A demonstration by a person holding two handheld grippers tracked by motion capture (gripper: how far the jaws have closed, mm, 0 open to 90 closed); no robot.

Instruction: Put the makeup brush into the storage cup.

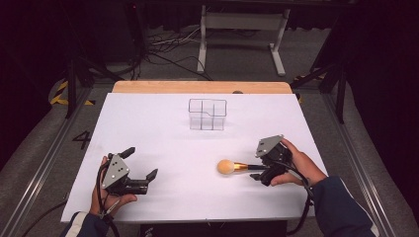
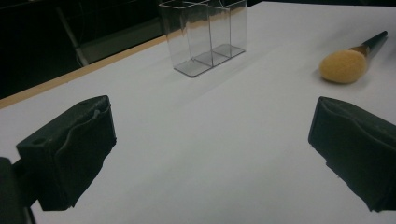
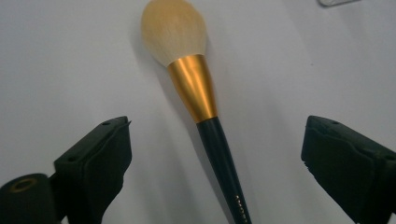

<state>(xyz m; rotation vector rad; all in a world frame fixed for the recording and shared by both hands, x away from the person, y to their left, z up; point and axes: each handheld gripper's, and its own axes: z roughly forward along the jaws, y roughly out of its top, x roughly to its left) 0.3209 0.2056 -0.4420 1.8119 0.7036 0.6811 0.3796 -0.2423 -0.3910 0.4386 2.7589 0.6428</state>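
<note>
Makeup brush point(image 1: 236, 167) lies flat on the white table point(image 1: 163, 143), right of centre, with its round pale-yellow head pointing toward the table's middle and its dark handle running back toward the right gripper point(image 1: 263, 174). In the right gripper view the brush point(image 3: 196, 93) sits between the two black jaws: gold ferrule ahead of them, dark handle passing down the gap. Clear space shows on both sides of the handle, so the jaws stand wide and neither pad touches it; nothing is gripped. The right hand point(image 1: 296, 165) holds that gripper low over the handle end. Left gripper point(image 1: 141, 165) rests at the near-left part of the table, held by the left hand point(image 1: 106, 197), jaws spread apart and empty; the left gripper view shows bare white surface between them. A clear plastic organiser point(image 1: 207, 114) with several compartments stands upright toward the far side of the table, well apart from the brush and from both grippers. From the left gripper view the organiser point(image 2: 205, 35) appears empty and the brush point(image 2: 348, 63) lies to its right.
</note>
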